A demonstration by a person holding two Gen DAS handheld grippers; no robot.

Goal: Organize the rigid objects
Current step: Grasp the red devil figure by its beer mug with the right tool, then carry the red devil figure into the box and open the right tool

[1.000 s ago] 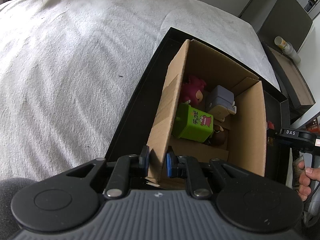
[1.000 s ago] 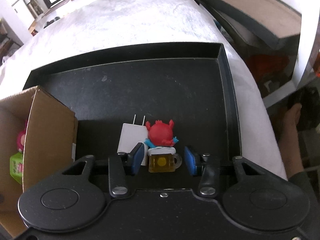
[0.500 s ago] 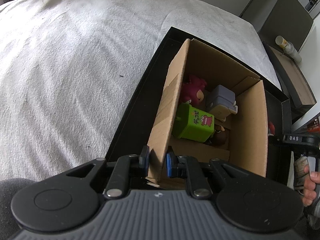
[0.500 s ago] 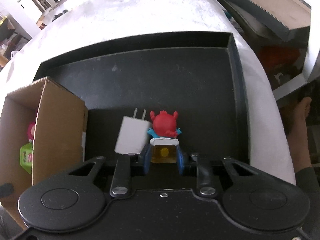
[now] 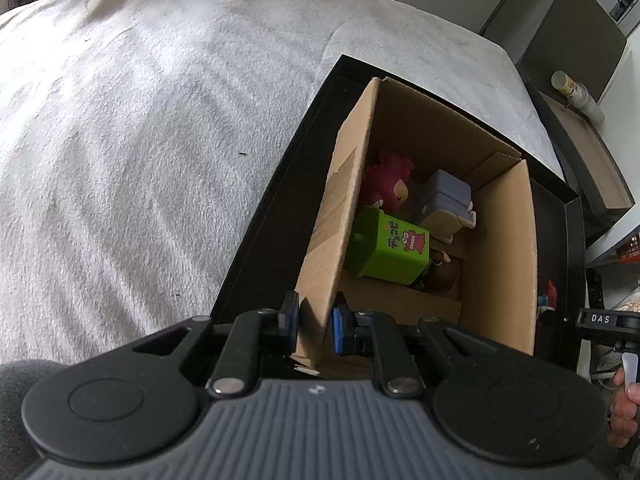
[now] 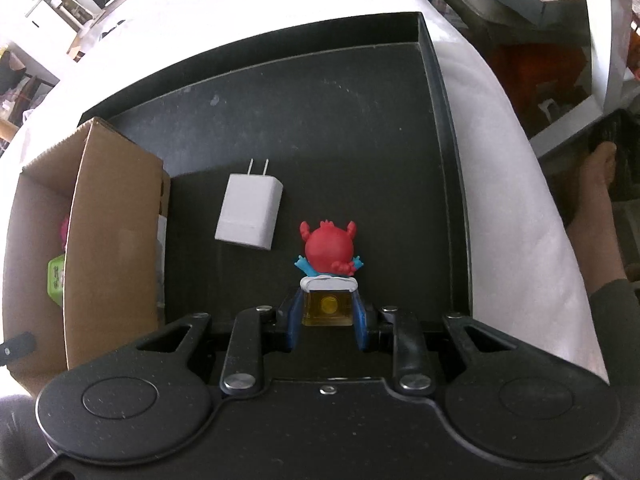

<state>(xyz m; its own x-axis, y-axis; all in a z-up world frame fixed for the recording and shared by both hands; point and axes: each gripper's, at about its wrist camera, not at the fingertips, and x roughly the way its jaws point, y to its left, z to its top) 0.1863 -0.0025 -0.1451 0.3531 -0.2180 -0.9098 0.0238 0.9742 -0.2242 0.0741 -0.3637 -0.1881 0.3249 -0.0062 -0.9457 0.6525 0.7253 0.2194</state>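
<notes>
My right gripper (image 6: 327,320) is shut on the yellow base of a red monster figure (image 6: 329,250), held just above the black tray (image 6: 448,208). A white plug charger (image 6: 249,217) lies flat on the tray to its left. The cardboard box (image 5: 516,248) stands in the tray; my left gripper (image 5: 315,328) is shut on the box's near left wall. Inside the box lie a green block toy (image 5: 390,250), a pink plush figure (image 5: 386,178), a grey toy (image 5: 442,196) and a brown figure (image 5: 442,276). In the right wrist view the box (image 6: 112,232) sits at the left.
The tray rests on a grey-white blanket (image 5: 140,140). Dark furniture and a bottle (image 5: 576,96) stand beyond the bed's right edge. A person's foot (image 6: 596,184) shows at the right. In the left wrist view the other gripper's body and a hand (image 5: 624,416) show at the lower right.
My right gripper closed on the red figure's yellow base and carried it right, away from the charger. The left gripper kept still on the box wall.
</notes>
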